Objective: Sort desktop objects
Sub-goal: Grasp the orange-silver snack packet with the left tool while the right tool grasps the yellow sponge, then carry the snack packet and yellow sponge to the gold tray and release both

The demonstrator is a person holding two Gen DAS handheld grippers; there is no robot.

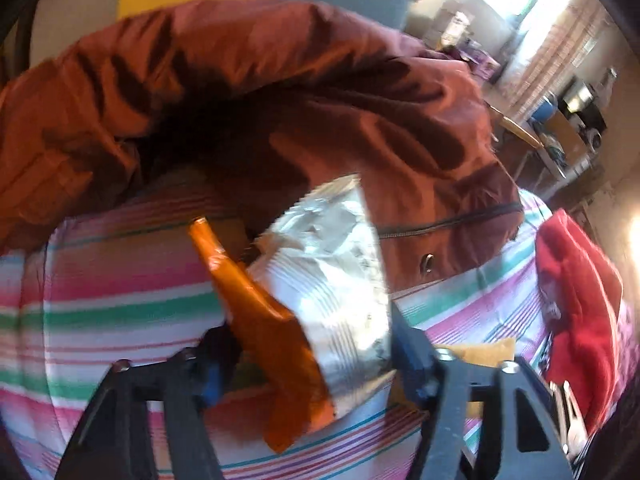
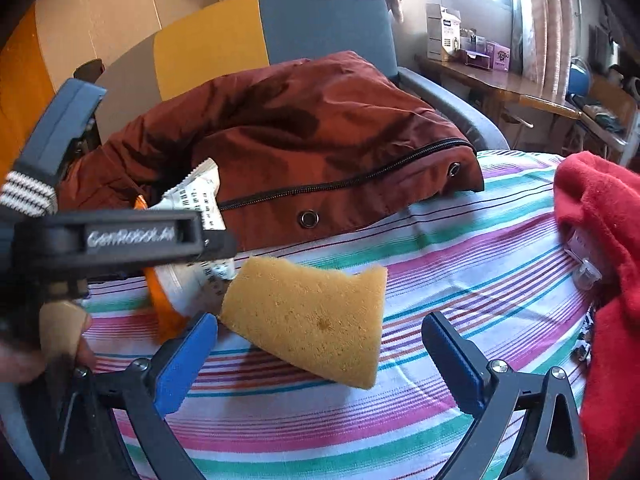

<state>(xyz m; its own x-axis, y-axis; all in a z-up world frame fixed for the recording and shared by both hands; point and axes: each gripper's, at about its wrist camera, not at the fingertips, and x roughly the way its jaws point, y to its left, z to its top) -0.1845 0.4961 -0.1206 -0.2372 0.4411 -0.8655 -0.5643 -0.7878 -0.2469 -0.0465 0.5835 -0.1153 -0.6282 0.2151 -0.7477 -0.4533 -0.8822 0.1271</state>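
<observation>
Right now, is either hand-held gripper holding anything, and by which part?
Right hand-held gripper: open, nothing held. Left hand-held gripper brackets snack bag low down; grip cannot be told.

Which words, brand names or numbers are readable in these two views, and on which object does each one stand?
"GenRobot.AI", slightly blurred: raised letters on the black plastic body of the left gripper.
Black print on the silver-and-orange foil snack packet: too small to read.
Labels on the white cardboard boxes on the far desk: too blurred.

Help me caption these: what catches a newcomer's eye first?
A yellow sponge lies on the striped cloth between the right gripper's open jaws. Just left, the left gripper straddles a silver-and-orange packet, beside a rust-brown jacket.
</observation>
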